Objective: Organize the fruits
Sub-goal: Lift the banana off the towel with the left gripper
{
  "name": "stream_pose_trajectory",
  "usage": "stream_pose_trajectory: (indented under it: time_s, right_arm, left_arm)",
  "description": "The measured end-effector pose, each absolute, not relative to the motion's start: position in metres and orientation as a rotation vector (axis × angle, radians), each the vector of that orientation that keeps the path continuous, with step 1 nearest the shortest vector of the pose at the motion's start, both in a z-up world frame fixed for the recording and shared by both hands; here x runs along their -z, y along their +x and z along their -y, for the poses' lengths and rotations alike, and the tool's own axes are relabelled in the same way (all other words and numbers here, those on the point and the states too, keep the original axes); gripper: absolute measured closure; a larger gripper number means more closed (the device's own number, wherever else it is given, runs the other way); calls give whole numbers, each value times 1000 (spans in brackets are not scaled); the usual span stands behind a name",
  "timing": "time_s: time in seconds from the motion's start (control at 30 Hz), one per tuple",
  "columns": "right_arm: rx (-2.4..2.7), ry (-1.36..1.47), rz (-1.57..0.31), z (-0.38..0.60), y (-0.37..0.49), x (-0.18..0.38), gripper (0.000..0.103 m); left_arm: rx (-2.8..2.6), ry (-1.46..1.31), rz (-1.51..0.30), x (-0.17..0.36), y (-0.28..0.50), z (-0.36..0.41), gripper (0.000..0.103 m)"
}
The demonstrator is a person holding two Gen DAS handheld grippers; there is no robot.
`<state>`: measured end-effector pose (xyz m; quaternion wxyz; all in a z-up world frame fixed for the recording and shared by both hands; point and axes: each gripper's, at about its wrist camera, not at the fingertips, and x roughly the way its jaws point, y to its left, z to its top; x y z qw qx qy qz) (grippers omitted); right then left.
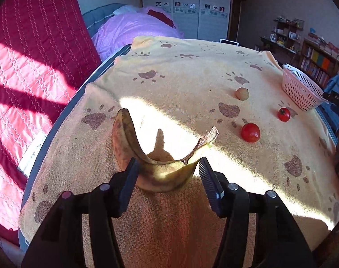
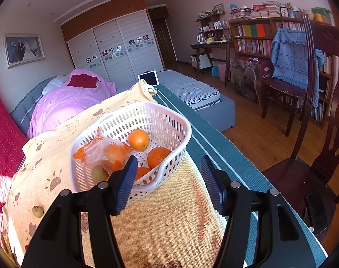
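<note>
Left gripper (image 1: pixel 168 167) sits low over the tabletop (image 1: pixel 191 71) with its jaws spread wide on either side of a banana (image 1: pixel 147 167), a curved, brown-spotted fruit lying on the paw-print towel (image 1: pixel 169 67); the left pad looks to be touching the peel, the right pad stands just off the stem side, so nothing is clamped. Past the banana, two red tomatoes (image 1: pixel 250 132) lie apart on the towel, the nearer one larger in view and the other (image 1: pixel 283 114) just beside the white basket (image 1: pixel 301 87) at the right edge. A small tan round fruit (image 1: pixel 242 93) rests further back, between the banana and the basket. Right gripper (image 2: pixel 168 169) is also wide open and holds nothing, hovering at the near rim of the basket (image 2: pixel 169 116). Inside it lie oranges (image 2: pixel 138 139), a wrapped orange in a clear printed bag (image 2: pixel 102 149) and a greenish-brown fruit (image 2: pixel 99 173). Another small brownish fruit (image 2: pixel 37 211) lies on the towel to the left.
</note>
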<state>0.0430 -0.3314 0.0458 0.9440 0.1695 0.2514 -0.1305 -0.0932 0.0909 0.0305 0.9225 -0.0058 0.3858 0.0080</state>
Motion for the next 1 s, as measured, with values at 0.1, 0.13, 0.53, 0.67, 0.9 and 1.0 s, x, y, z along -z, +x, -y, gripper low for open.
stream_pose_trajectory:
  time_s: [0.1, 0.13, 0.53, 0.67, 0.9, 1.0]
  right_arm:
    - [266, 347, -514, 332, 43, -45, 43]
    - [264, 350, -516, 332, 43, -45, 43]
    - [263, 364, -526, 334, 44, -42, 43]
    - [264, 365, -525, 334, 44, -42, 43]
    - [266, 363, -525, 334, 44, -42, 43]
    - [267, 361, -522, 334, 44, -42, 43]
  left_arm:
    - [-24, -24, -815, -27, -99, -98, 42]
    - [-32, -25, -823, -26, -101, -100, 41]
    - [2, -76, -820, -37, -115, -125, 40]
    - [9, -111, -791, -46, -117, -131, 39]
    - [-109, -210, -891, -29, -77, -141, 40]
    - [-144, -264, -937, -16, -65, -145, 44]
